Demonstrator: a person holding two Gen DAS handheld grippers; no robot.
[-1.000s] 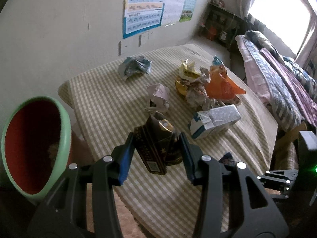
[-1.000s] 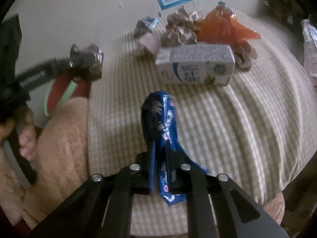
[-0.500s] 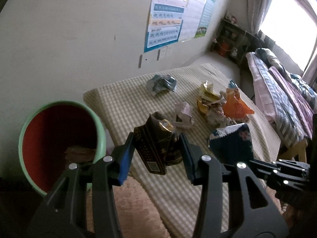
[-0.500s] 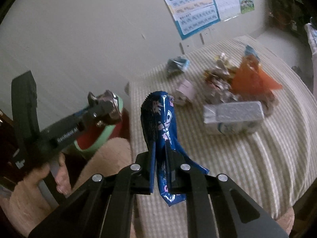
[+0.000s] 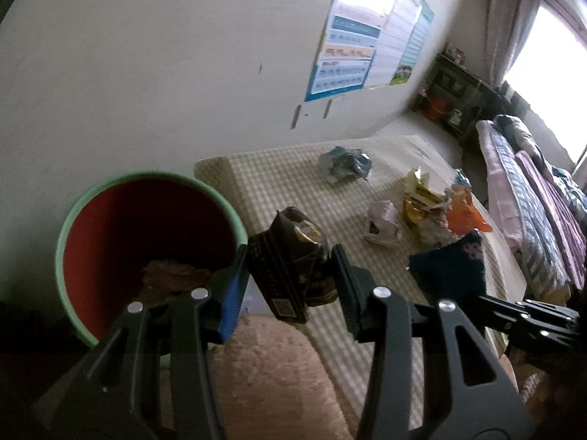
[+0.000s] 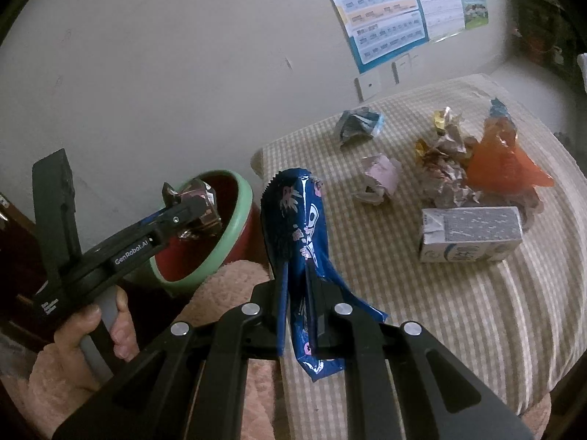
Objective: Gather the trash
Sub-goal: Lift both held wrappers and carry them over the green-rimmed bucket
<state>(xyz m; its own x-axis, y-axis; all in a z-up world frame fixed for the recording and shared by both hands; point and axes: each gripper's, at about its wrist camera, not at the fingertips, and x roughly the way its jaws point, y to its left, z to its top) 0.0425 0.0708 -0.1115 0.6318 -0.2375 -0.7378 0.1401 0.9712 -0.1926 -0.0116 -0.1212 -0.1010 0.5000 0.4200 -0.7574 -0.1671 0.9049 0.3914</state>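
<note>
Both tools loaded, heading for the bin

The left tool is clamped across the flanks of a crushed dark carton, which looks light and half-stiff; the flat-sided hold suits it, since squeezing harder would likely fold it. The red, green-rimmed bin sits just to this tool's left and below, and the right-wrist view shows the carton near the rim. The right tool is pinched tight on a blue wrapper, thin, glossy and probably slippery, held low with its top standing free. Ahead of both on the checked bench lie a milk box, stiffer and best taken across its narrow sides, and crumpled wrappers.
</note>
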